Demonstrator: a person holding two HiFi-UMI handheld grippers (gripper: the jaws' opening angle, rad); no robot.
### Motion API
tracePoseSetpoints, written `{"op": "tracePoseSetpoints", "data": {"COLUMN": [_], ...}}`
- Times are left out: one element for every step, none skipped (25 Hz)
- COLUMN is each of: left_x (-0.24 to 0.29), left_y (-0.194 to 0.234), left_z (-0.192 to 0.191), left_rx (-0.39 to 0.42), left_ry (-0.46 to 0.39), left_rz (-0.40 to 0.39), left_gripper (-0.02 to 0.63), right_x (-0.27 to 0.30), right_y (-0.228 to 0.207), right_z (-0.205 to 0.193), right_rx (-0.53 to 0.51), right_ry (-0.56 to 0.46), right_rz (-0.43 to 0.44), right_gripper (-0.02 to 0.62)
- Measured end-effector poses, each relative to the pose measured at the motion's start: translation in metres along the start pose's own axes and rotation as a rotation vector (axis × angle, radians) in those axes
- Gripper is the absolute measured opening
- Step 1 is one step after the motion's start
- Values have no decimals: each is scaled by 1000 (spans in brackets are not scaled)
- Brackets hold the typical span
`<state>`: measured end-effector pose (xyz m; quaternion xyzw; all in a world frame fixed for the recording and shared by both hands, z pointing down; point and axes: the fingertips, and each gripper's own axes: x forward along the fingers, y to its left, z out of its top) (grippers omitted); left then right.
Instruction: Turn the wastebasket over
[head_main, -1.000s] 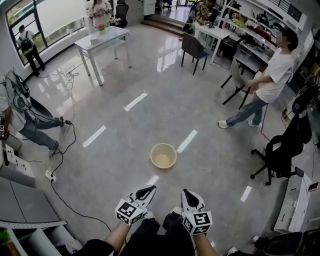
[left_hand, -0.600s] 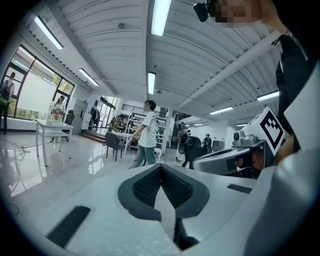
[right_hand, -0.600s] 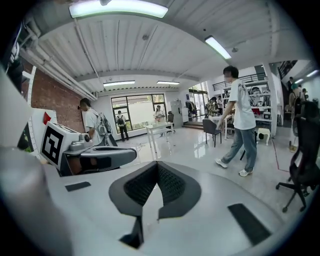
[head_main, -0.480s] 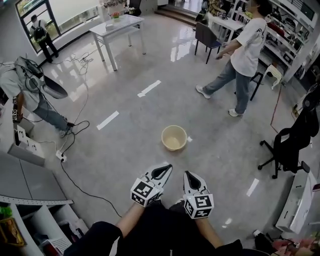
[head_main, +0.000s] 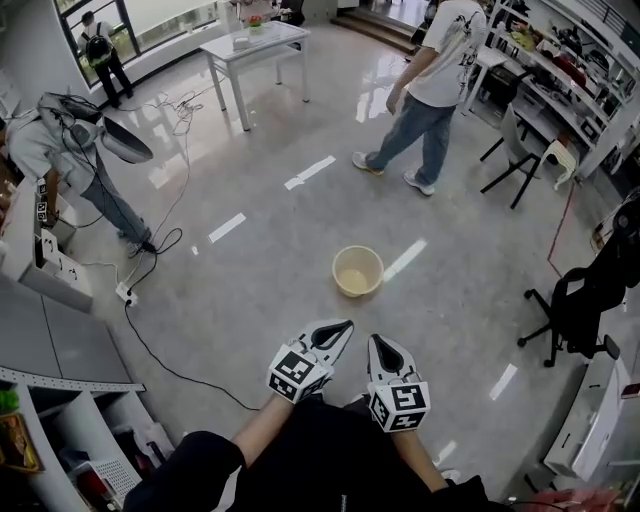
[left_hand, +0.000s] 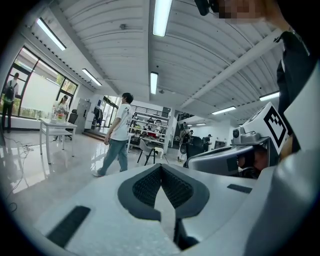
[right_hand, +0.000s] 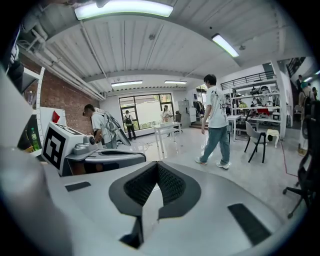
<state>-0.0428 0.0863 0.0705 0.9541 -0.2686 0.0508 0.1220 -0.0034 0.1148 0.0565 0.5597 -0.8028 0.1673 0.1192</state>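
Bystander has crossed behind basket; left gripper, right gripper closed, empty. Risk: basket skids across glossy floor.

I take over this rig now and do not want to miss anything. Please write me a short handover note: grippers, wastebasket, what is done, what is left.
Left gripper: shut, empty.
Right gripper: shut, empty.
Wastebasket: upright on the floor, opening up, ahead of both grippers and apart from them.
Done: nothing yet; the wastebasket is not turned over.
Left: reach it, grip it, turn it over.
Note: a person is walking beyond the wastebasket.
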Motion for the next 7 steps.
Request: {"op": "tracePoseSetpoints", "data": {"left_x": [0,-1,-2,-3,-4,-6,-8], "left_y": [0,1,1,2,3,4,5], "left_z": [0,0,-1,-1,-1,-1,-2], "left_rx": [0,2,3,4,4,3,2], "left_ry": [0,0,1,1,1,1,0], "left_rz": [-3,-6,-9,-12,-15,-17,-20], "left_gripper": [8,8,8,8,8,8,8], "right_x": [1,1,2,2,3,4,5], "right_y": [1,3,5,8,10,13,15], "right_z": [0,0,0,0,0,0,0], "right_rx": [-3,-6,-8,-9,-10,-11,-12], "right_ry": [0,0,1,1,1,2,2], "right_rz": [0,-1,-1,-1,-1,-2,-2], "right_gripper": [11,11,11,11,11,11,11]}}
